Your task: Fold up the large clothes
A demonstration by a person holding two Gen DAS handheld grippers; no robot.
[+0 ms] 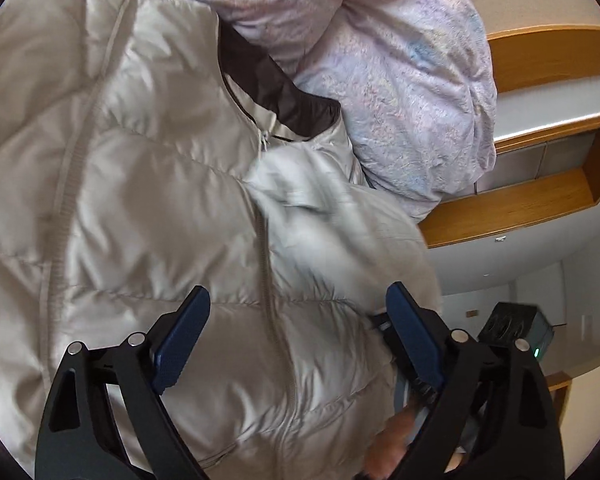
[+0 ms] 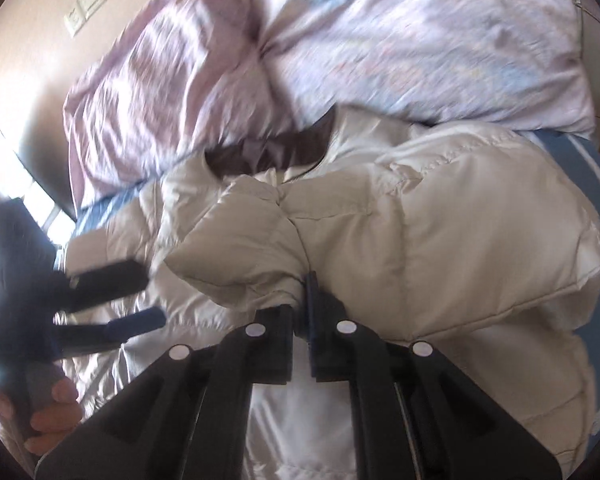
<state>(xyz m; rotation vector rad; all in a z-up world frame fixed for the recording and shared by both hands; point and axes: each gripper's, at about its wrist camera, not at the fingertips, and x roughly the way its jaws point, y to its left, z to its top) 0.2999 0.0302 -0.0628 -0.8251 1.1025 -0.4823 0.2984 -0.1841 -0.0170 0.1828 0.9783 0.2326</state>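
A pale beige quilted down jacket [image 1: 148, 184] lies spread on a bed, its brown-lined collar [image 1: 284, 96] pointing toward a heap of lilac floral bedding [image 1: 400, 80], as a fold gets under way. The right gripper [image 2: 300, 304] has its jaws closed tight on a bunched fold of the jacket — apparently a sleeve [image 2: 236, 240] — and holds it over the jacket's body. The left gripper [image 1: 298, 340] hovers above the zipped front with its blue-padded jaws spread wide and nothing between them; in the right wrist view it shows at the left edge, blurred, just beside the fabric. A wooden headboard shelf [image 1: 540, 128] stands off to one side. To do this step well, the sleeve probably wants carrying straight across the chest and laying flat — the puffy filling will likely spring back, so the free gripper might press the fold down before the grip lets go
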